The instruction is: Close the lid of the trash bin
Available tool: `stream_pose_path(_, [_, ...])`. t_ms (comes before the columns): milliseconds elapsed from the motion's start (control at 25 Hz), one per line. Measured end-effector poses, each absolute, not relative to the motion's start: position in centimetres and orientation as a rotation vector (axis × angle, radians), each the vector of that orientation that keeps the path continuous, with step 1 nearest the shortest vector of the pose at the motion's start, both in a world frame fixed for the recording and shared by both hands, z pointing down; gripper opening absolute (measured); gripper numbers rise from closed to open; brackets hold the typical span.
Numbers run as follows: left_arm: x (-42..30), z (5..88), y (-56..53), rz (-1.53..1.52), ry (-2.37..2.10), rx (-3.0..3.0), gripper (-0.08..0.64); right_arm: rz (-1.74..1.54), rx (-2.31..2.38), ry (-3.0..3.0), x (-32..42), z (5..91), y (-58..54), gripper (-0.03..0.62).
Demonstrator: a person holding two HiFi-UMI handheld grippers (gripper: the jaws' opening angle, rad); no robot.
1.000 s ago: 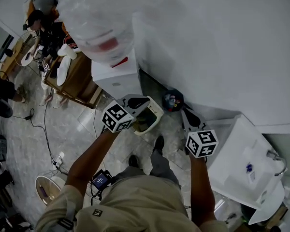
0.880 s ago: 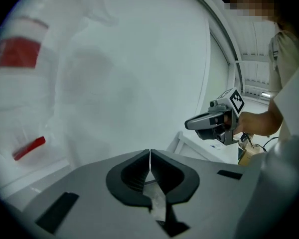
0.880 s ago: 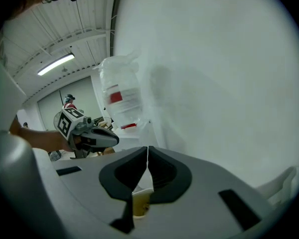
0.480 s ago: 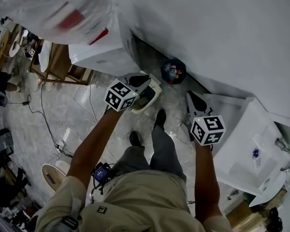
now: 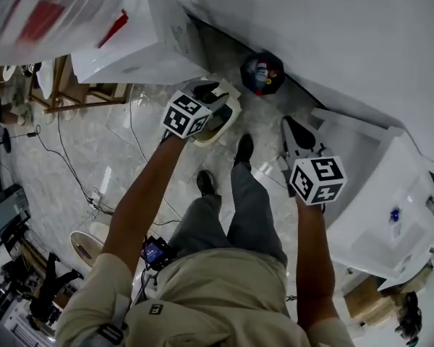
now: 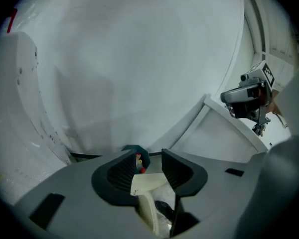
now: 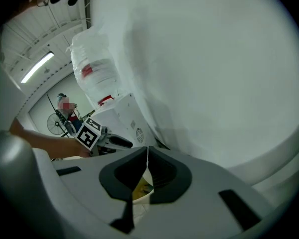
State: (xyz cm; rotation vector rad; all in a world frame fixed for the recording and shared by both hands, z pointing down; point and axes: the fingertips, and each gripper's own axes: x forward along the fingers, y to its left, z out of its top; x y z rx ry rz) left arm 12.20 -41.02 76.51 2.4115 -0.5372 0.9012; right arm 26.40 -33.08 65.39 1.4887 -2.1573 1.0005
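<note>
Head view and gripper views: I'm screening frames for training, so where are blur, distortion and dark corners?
Head view: water jug at top left smeared by motion, trash bin fairly sharp. Left gripper view: fisheye bending, black corners. Right gripper view: the same, with the wall washed out.

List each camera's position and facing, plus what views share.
Head view: on the person's head, facing steeply down at floor and trash bin; shows both forearms, legs, shoes, left gripper, right gripper.
Left gripper view: rides the left gripper, facing wall and trash bin; its jaws, just opening, hold nothing.
Right gripper view: rides the right gripper, facing wall; jaws together.
Shared: all show the trash bin; each gripper view shows the other gripper.
</note>
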Motion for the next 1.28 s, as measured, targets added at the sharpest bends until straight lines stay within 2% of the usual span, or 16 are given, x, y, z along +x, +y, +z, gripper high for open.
stream_pose_path(200, [12.3,80.7,-41.4,0.985,-0.56,2.362,0.147,1.04,1.461,-2.132,26.6,68.6,-32.3,0.026])
stream_pose_path(360, [11.5,83.1,-41.6,1.068,-0.596,2.313,0.109,1.062,1.451,-2.121,26.5,69.9,-32.1,0.026])
stream_pose_path(560, [10.5,83.6,-42.0,1.043,-0.661,2.288,0.021,1.082,1.431,-2.112,25.9,71.0,-31.6,0.026])
stream_pose_path(1280, [2.2,85.7,-36.2,1.028,-0.709,2.194,0.015,1.089,1.326,-2.122,20.4,72.5,-31.7,0.026])
